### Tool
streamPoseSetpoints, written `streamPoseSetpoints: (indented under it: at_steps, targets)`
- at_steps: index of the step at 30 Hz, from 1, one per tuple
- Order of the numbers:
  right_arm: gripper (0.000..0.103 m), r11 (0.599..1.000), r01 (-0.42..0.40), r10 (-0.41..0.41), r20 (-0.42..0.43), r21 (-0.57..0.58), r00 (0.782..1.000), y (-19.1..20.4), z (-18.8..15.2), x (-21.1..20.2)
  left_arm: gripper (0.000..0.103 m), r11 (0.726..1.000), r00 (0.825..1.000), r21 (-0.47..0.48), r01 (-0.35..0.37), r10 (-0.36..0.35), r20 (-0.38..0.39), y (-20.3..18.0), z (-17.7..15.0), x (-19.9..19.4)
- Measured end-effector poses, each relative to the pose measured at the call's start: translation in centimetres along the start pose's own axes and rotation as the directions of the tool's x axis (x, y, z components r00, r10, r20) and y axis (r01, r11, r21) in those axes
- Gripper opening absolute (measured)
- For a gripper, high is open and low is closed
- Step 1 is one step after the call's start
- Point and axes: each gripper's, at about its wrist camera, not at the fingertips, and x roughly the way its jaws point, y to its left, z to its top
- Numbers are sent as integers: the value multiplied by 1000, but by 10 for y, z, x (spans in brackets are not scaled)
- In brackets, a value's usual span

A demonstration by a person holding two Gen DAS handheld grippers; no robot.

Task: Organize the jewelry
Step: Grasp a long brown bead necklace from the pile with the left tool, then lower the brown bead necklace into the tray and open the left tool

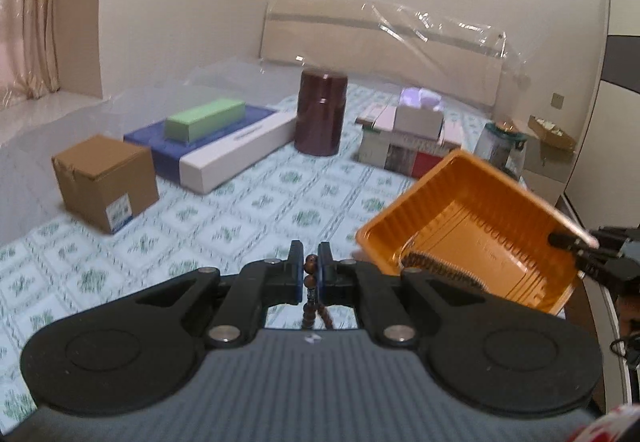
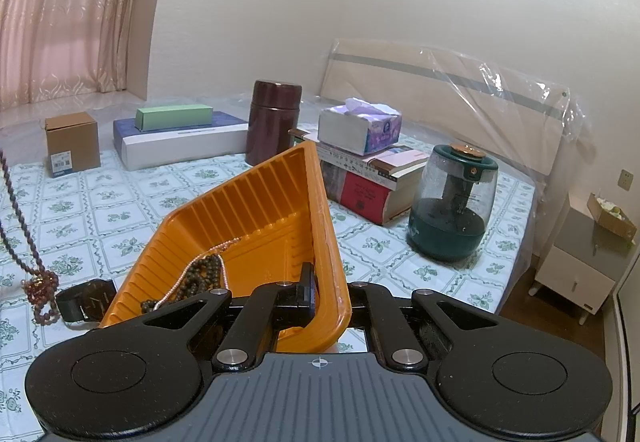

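While the left gripper point(image 1: 309, 267) has its fingers clamped on a reddish bead strand point(image 1: 311, 284), the strand's lower end trails to a bunched knot point(image 2: 40, 288) on the bed point(image 2: 120, 202), beside a dark watch point(image 2: 86, 298). The right gripper point(image 2: 320, 292) pinches the rim of the tilted orange tray point(image 2: 256, 210), which already contains a dark bead bracelet point(image 2: 202, 274) and a pale chain point(image 2: 188, 280). Risk: the dangling strand may snag the watch or swing past the tray; further tilt could spill the contents.
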Motion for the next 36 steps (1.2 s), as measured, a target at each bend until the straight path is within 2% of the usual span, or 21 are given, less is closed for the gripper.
streamPoseSetpoints:
  at_steps: [9, 21, 29, 36]
  targets:
    - [6, 1000, -1, 1, 0, -4, 1000, 1, 1, -1, 5, 998, 994, 32, 56, -59, 88, -12, 45, -12]
    - [6, 1000, -1, 1, -1, -5, 1000, 1, 1, 0, 5, 985, 973, 91, 146, -159, 169, -44, 94, -18]
    - [6, 1000, -1, 1, -1, -5, 1000, 2, 1, 0, 5, 961, 947, 124, 248, -268, 177, -80, 113, -11]
    - [6, 1000, -2, 2, -1, -1, 1000, 2, 1, -1, 5, 933, 926, 136, 333, -350, 139, -112, 115, 7]
